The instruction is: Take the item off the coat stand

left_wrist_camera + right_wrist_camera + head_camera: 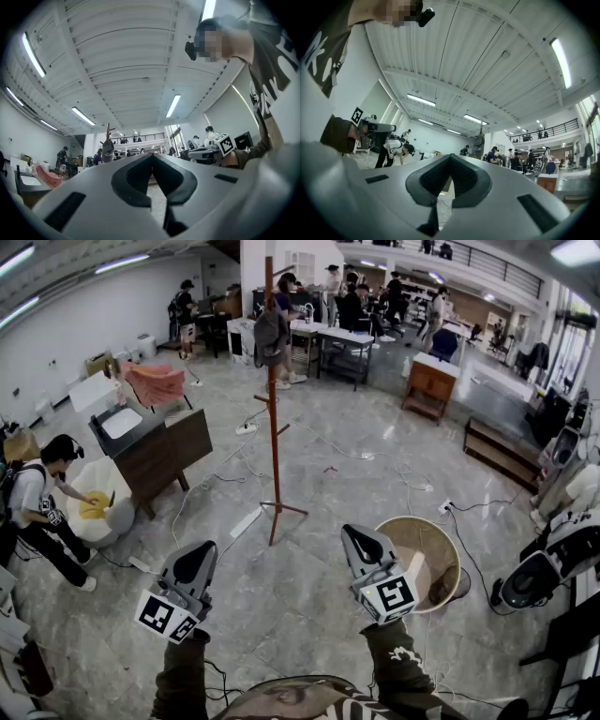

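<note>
Head view: grey cap [271, 337] hangs high on the upright coat stand [273, 456], upper centre, well ahead of both grippers. Left gripper [200, 557] and right gripper [357, 542] sit lower frame, jaws closed on nothing, about equally far.

Ceiling strip lights [33, 54] give bright, even light; fisheye bending and dark corners mark both gripper views.

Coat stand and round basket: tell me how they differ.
The coat stand is tall, thin and reddish-brown; the basket is low, wide and tan. The coat stand has a grey item hanging near its top; nothing hangs on the basket. Both stand on the grey floor.
</note>
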Demonstrator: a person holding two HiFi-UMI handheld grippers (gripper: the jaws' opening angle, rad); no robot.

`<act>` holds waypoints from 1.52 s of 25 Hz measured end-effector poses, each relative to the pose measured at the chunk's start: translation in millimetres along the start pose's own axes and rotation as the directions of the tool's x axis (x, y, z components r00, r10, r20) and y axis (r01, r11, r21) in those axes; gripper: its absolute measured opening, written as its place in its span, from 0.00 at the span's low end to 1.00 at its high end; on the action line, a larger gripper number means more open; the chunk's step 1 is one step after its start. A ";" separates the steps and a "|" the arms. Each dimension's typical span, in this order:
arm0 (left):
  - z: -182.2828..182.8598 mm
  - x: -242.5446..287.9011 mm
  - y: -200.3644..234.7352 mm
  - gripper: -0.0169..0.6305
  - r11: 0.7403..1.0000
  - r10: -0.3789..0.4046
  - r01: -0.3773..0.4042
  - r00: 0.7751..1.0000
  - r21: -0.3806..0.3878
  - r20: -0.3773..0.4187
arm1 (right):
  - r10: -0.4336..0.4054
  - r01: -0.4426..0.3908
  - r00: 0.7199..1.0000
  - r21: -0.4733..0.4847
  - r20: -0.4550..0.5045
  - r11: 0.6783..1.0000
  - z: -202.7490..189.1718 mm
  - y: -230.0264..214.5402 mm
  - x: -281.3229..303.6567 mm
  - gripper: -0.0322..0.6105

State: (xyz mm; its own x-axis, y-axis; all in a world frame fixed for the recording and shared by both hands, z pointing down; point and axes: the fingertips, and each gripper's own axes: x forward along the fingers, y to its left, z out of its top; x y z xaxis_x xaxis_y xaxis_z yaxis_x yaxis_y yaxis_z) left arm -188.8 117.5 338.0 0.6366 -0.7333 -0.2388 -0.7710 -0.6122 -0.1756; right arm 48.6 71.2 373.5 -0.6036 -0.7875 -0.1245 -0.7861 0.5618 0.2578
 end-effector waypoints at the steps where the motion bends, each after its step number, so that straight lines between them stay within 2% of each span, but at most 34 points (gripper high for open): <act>1: -0.4 0.3 0.5 0.03 1.000 0.000 0.000 1.000 0.000 0.001 | -0.001 0.001 1.000 -0.001 0.001 1.000 -0.1 -0.1 0.6 0.06; 14: -4.1 6.2 2.5 0.03 1.000 -0.003 0.003 1.000 0.001 0.004 | -0.006 0.006 1.000 -0.001 -0.002 1.000 -6.7 -5.6 4.7 0.06; 21: -4.7 12.2 -2.9 0.03 1.000 0.000 0.000 1.000 0.008 -0.003 | 0.020 -0.020 0.999 0.004 0.035 1.000 -5.4 -8.7 1.5 0.07; 22: -5.0 13.8 -3.3 0.03 1.000 0.000 0.000 1.000 0.009 -0.003 | 0.044 -0.044 0.998 0.016 0.033 0.999 -7.1 -7.2 3.3 0.22; 23: -5.4 15.5 -3.5 0.03 1.000 0.000 0.000 1.000 0.010 -0.003 | 0.070 -0.071 0.997 0.028 0.025 0.997 -9.9 -5.4 5.9 0.54; 24: -6.1 17.4 -4.0 0.03 1.000 0.000 0.000 1.000 0.010 -0.003 | 0.090 -0.091 0.996 0.033 0.013 0.995 -13.1 -4.4 8.3 0.68; 26: -7.8 20.9 -6.4 0.03 1.000 0.001 -0.001 1.000 0.010 -0.006 | 0.105 -0.105 0.994 0.019 -0.011 0.994 -19.3 -4.9 10.0 0.80; 28: -8.5 24.3 -10.5 0.03 1.000 0.003 -0.003 1.000 0.012 -0.011 | 0.108 -0.108 0.994 0.007 -0.019 0.994 -22.0 -7.7 7.9 0.83; 38: -4.1 41.8 -36.8 0.03 0.999 0.025 -0.024 0.999 0.038 -0.033 | 0.137 -0.137 0.990 0.024 0.014 0.990 -19.5 -36.5 -10.1 0.84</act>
State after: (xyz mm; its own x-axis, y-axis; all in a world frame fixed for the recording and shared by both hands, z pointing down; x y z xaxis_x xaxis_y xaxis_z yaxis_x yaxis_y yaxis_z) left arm -133.7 108.2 338.3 0.6171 -0.7580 -0.2111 -0.7861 -0.5826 -0.2064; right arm 85.9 53.7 384.1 -0.7075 -0.6994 -0.1011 -0.6986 0.6706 0.2493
